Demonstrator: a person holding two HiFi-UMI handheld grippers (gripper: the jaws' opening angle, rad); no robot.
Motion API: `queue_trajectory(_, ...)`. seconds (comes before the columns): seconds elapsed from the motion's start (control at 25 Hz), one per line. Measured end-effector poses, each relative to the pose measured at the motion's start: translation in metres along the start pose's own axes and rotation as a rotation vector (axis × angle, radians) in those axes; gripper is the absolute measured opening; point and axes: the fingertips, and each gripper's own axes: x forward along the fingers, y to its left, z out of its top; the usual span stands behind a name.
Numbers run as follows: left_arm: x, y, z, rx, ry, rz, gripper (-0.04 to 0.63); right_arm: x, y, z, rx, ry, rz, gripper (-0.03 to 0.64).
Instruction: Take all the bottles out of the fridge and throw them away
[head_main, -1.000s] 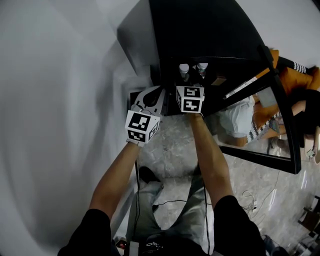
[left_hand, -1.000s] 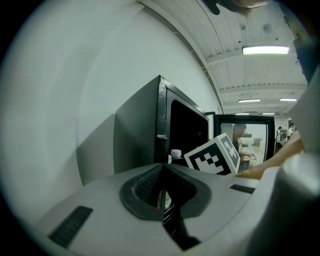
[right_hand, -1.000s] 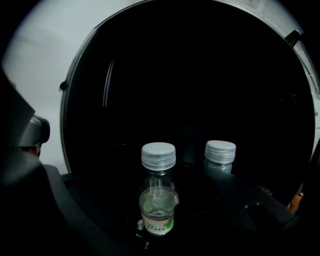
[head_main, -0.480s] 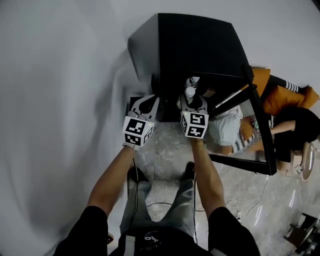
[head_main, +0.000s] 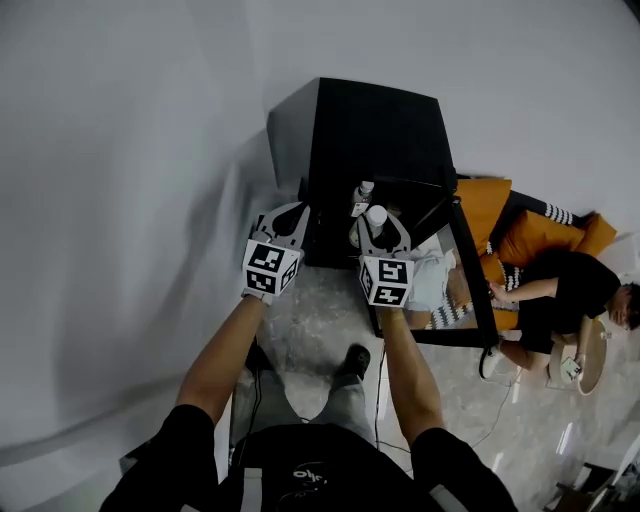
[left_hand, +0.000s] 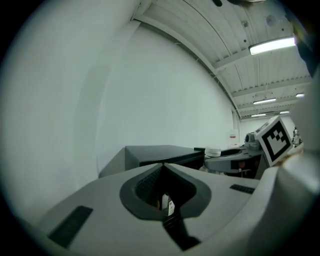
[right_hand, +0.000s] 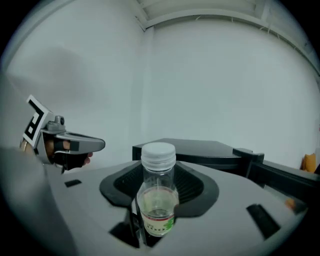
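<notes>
Nearest to me, the operator's two forearms reach out over the pale tiled floor (head_main: 320, 310).

Left gripper (head_main: 296, 209): I find its jaws closed together with nothing clamped. It is level with the right tool, apart from it, at the near left corner of the fridge (head_main: 375, 130).

Right gripper (head_main: 380, 228): I find its jaws clamped on a clear bottle (right_hand: 158, 197), which stands upright. The bottle has a white cap, a little pale liquid and a red-and-green label. It is held in front of the fridge opening.

Beyond it, a second bottle (head_main: 362, 192) with a white cap stands just inside the black fridge. The fridge door (head_main: 470, 290) hangs open to the right.

Far right, a person (head_main: 560, 290) sits by an orange sofa (head_main: 485, 205).
</notes>
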Motion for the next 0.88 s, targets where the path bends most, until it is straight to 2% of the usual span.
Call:
queue_trajectory(0.2, -0.010, -0.005, 0.028, 0.014, -0.029, 0.028, 0.000, -0.013, 0.001, 0.023, -0.024, -0.015, 0.033, 0.193)
queue_trajectory(0.4, -0.034, 0.008, 0.034, 0.019, -0.035, 0.072, 0.000, -0.014, 0.026, 0.038, -0.047, -0.031, 0.085, 0.193)
queue_trajectory(0.6, -0.077, 0.040, 0.029, 0.017, -0.031, 0.157, 0.000, -0.002, 0.081, 0.047, -0.062, -0.046, 0.183, 0.193)
queue_trajectory(0.88, -0.156, 0.099, 0.019, 0.012, -0.015, 0.323, 0.000, 0.016, 0.184, 0.058, -0.079, -0.069, 0.363, 0.193)
